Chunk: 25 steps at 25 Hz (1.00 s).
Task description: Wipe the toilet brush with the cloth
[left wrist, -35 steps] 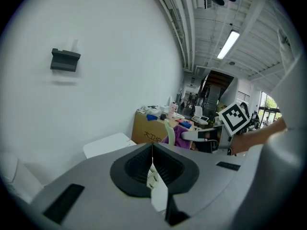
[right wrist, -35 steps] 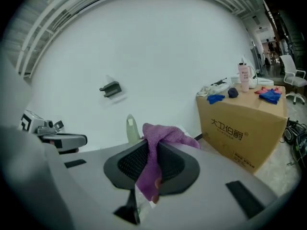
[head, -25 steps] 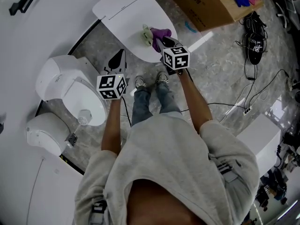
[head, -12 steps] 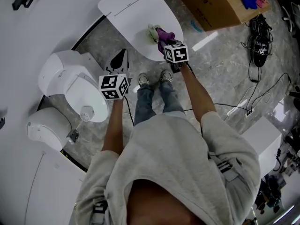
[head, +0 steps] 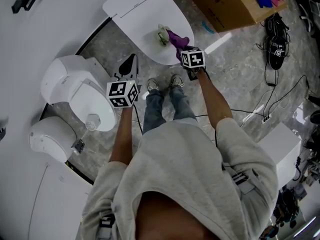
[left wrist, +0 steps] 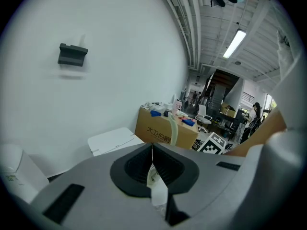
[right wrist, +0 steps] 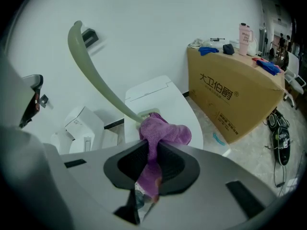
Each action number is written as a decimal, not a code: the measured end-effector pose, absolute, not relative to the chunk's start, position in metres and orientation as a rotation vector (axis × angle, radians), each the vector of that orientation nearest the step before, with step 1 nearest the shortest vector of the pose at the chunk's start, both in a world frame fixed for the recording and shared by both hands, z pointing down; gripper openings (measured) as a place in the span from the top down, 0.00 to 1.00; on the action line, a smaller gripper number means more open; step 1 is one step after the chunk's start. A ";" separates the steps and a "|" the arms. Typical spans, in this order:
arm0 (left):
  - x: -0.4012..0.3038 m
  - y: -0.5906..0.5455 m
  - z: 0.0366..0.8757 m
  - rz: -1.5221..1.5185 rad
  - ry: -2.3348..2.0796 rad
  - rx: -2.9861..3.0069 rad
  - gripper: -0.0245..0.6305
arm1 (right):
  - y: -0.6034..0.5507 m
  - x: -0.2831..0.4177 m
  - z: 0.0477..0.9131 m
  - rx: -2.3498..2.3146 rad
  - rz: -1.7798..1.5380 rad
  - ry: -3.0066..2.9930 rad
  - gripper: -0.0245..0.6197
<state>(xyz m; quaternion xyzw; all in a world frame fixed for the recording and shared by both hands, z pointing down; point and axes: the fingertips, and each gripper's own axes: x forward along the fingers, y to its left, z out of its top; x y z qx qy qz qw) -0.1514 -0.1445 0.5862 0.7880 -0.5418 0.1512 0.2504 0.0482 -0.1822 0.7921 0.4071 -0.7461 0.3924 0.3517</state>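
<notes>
The toilet brush [head: 162, 34] is pale green, and its head rests on a white oval toilet lid [head: 135, 14]. Its curved handle [right wrist: 98, 78] rises up and to the left in the right gripper view. My right gripper [head: 182, 48] is shut on a purple cloth [right wrist: 160, 131], which is pressed against the bottom of the handle beside the brush head. My left gripper [head: 129, 65] hovers left of the lid, jaws shut with nothing seen between them. In the left gripper view the handle [left wrist: 173, 128] stands beyond the left gripper [left wrist: 152, 150], apart from it.
A second white toilet [head: 75, 91] stands at the left by the wall. A cardboard box [head: 225, 4] with small items on top sits at the back right. Black shoes [head: 274, 49] and cables [head: 260, 115] lie on the grey floor. The person's feet [head: 160, 84] stand below the lid.
The right gripper and cloth have shifted slightly against the brush, in towards it and back out. The left gripper has barely moved.
</notes>
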 end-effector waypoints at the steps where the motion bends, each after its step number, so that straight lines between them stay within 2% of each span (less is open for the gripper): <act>1: -0.150 -0.144 0.586 0.410 -1.474 2.147 0.93 | -0.180 0.054 0.790 1.065 1.005 -1.922 0.85; 6: -0.144 -0.144 0.584 0.403 -1.470 2.158 0.93 | -0.185 0.071 0.771 1.139 0.938 -1.984 0.85; 12: -0.139 -0.141 0.584 0.398 -1.466 2.161 0.93 | -0.231 0.079 0.689 1.278 0.830 -2.196 0.85; 19: -0.136 -0.134 0.585 0.393 -1.468 2.154 0.93 | -0.256 0.028 0.593 1.036 0.916 -2.582 0.85; 25: -0.139 -0.132 0.581 0.388 -1.487 2.151 0.93 | -0.244 0.004 0.601 0.892 0.937 -2.587 0.85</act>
